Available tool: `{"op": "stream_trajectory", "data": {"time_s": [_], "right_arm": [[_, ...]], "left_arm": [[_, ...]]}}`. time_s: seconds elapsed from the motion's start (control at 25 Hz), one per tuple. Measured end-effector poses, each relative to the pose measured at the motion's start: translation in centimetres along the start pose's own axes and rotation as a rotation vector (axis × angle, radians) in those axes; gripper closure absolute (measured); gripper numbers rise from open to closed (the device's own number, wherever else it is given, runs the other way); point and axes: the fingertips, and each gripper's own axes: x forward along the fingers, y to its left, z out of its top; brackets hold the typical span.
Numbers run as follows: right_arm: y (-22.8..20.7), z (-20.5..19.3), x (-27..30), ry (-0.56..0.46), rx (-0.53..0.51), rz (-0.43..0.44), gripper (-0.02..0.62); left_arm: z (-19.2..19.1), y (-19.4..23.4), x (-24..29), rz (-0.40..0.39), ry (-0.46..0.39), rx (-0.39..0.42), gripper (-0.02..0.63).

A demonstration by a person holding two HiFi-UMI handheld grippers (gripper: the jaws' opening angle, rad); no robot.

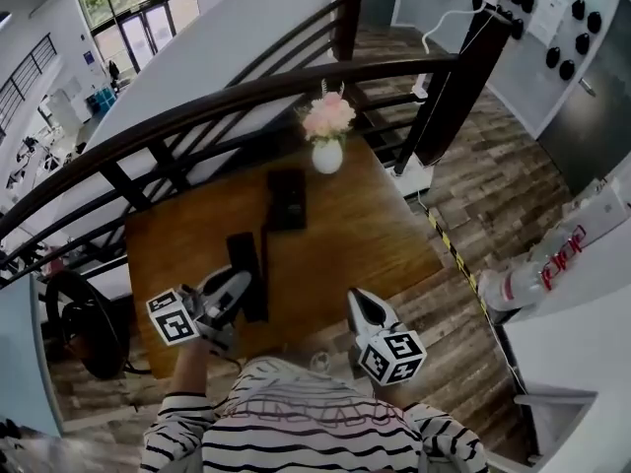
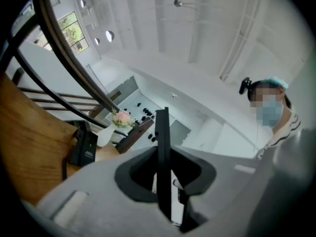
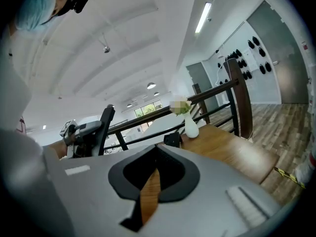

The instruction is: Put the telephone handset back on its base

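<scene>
Left gripper (image 1: 235, 286) fingers clamped on the black handset (image 1: 245, 256), which is edge-on between them in the left gripper view and held over the near part of the wooden counter (image 1: 370, 227). The base (image 1: 286, 200) sits farther back, apart from the handset, near the white vase (image 1: 327, 156). Right gripper (image 1: 361, 309) fingers are together at the tips, nothing between, over the counter's near edge.

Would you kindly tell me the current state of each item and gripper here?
handset: off its base, cord attached.
base: on the table, cradle empty.
left gripper: shut on the handset.
right gripper: shut, empty.
vase: upright, holding flowers.
</scene>
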Motion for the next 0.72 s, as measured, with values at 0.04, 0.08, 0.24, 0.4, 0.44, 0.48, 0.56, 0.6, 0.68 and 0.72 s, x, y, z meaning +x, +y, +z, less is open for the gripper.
{"op": "stream_trajectory", "data": {"time_s": [0.04, 0.08, 0.24, 0.4, 0.44, 0.48, 0.56, 0.6, 0.68, 0.72], "right_arm": [[-0.4, 0.2, 0.1, 0.006, -0.003, 0.014, 0.594], [-0.6, 0.3, 0.2, 0.009, -0.001, 0.025, 0.594], [-0.9, 0.4, 0.9, 0.023, 0.018, 0.053, 0.594], [-1.4, 0.6, 2.4, 0.031, 0.027, 0.050, 0.594], [-1.5, 0.7, 2.8, 0.029, 0.030, 0.045, 0.594], [-1.6, 0.8, 3.3, 0.028, 0.036, 0.040, 0.594], [-1.7, 1.1, 4.2, 0.027, 0.047, 0.030, 0.594], [-1.7, 1.3, 4.7, 0.027, 0.049, 0.028, 0.594], [-1.7, 1.7, 5.7, 0.027, 0.048, 0.027, 0.594], [-1.9, 1.9, 6.2, 0.029, 0.047, 0.026, 0.594]], "left_arm": [[0.1, -0.2, 0.5, 0.004, 0.006, 0.012, 0.532], [0.3, -0.3, 1.0, 0.006, 0.010, 0.019, 0.532], [1.8, 0.0, 2.4, 0.003, 0.008, 0.035, 0.532], [3.8, 1.3, 4.5, -0.021, 0.037, 0.073, 0.532], [4.3, 1.8, 5.0, -0.027, 0.047, 0.081, 0.532], [4.9, 2.2, 5.4, -0.032, 0.055, 0.085, 0.532], [6.1, 3.1, 6.3, -0.045, 0.064, 0.084, 0.532], [6.7, 3.6, 6.7, -0.053, 0.065, 0.081, 0.532], [7.8, 4.7, 7.6, -0.061, 0.065, 0.075, 0.532], [8.4, 5.4, 8.1, -0.061, 0.066, 0.075, 0.532]]}}
